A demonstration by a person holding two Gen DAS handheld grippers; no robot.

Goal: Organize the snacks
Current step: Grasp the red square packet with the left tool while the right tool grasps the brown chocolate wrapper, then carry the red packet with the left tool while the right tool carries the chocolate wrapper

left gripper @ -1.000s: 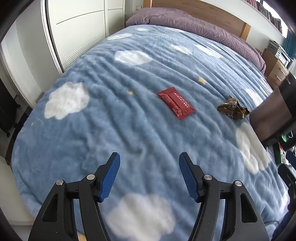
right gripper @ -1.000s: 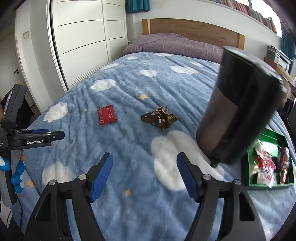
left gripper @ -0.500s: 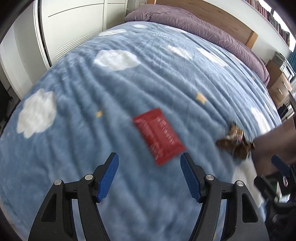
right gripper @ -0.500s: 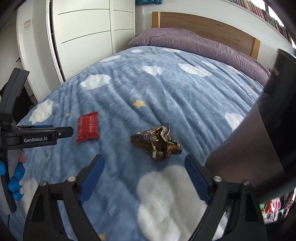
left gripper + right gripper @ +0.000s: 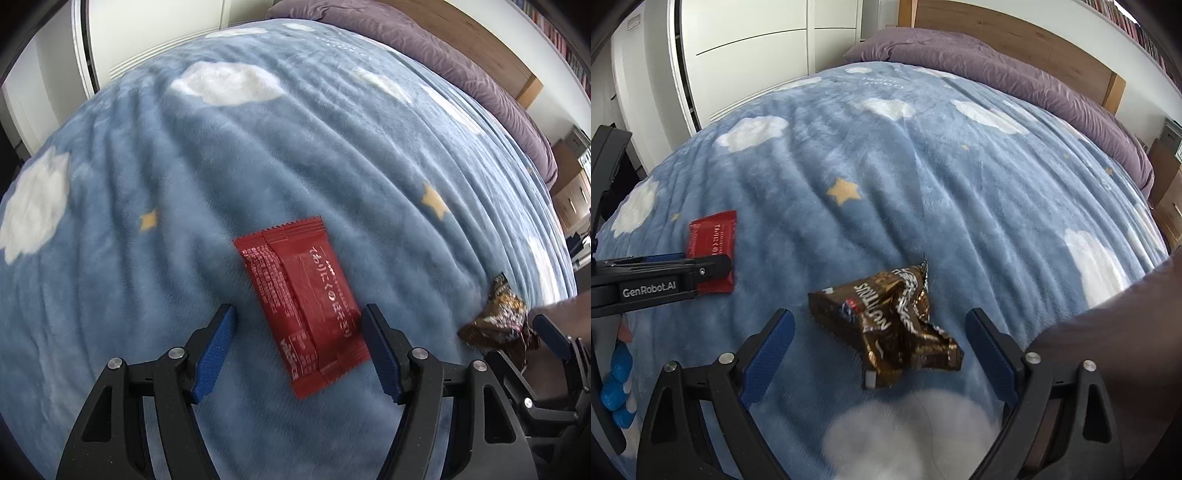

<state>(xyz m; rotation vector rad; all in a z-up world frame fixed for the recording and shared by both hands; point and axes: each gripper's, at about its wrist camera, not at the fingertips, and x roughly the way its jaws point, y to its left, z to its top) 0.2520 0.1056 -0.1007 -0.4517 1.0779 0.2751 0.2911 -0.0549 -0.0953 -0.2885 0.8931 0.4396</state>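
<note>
left gripper [image 5: 299,350] jaws just widened, open astride red packet [image 5: 301,299]; right gripper [image 5: 881,354] open around brown wrapper [image 5: 886,321]

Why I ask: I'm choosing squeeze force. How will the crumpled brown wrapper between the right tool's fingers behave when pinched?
The brown wrapper looks creased and twisted, so it will probably crush and flex rather than resist. Its glossy foil may slip against the pads. It barely dents the plush blue blanket, suggesting it is light. The open right tool straddles it without touching.
</note>
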